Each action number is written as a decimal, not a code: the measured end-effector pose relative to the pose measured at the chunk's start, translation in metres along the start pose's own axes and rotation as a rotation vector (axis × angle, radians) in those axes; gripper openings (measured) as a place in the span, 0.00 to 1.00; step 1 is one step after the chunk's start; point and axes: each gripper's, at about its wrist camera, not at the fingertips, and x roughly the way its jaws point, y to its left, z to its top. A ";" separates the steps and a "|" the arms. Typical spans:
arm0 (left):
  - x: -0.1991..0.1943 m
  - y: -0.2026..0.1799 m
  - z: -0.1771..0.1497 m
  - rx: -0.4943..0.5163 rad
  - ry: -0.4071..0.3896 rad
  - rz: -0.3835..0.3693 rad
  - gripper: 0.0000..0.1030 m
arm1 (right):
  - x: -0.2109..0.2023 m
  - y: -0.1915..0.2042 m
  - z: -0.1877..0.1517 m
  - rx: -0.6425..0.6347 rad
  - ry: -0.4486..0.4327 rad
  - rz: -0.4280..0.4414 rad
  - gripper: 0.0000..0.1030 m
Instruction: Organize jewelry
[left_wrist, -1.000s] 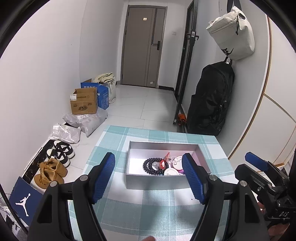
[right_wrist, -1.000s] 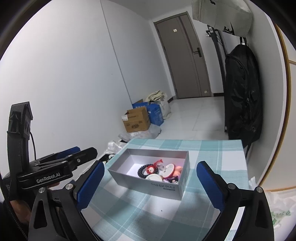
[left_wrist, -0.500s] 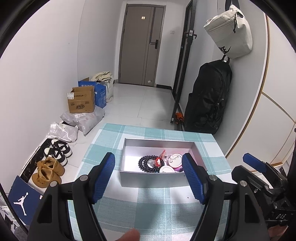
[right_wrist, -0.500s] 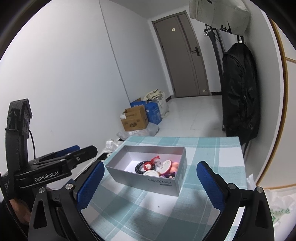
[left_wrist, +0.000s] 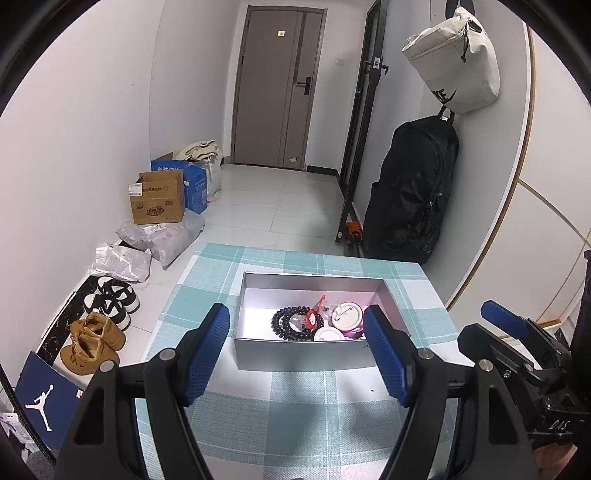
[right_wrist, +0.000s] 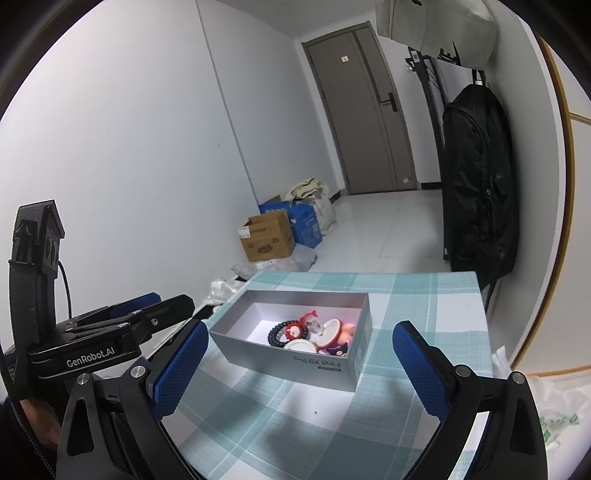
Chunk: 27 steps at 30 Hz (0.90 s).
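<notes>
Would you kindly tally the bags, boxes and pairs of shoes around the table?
Bags: 2, white bag, black backpack
Boxes on floor: 2, brown box, blue box
Shoe pairs: 2, tan, black-and-white
Total: 6

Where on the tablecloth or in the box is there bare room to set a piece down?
Bare checked tablecloth lies between the silver box and both open grippers. The box's left end is bare; its right end is crowded around the black bead bracelet.
</notes>
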 end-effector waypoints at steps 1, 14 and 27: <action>0.000 0.000 0.000 0.000 0.001 -0.001 0.69 | 0.000 0.000 0.000 0.000 0.000 0.001 0.98; 0.000 0.002 0.000 -0.011 -0.004 0.008 0.69 | 0.004 0.002 -0.001 -0.017 0.014 -0.002 0.98; -0.001 0.002 0.001 -0.018 -0.005 -0.004 0.69 | 0.008 0.003 -0.002 -0.018 0.022 -0.007 0.98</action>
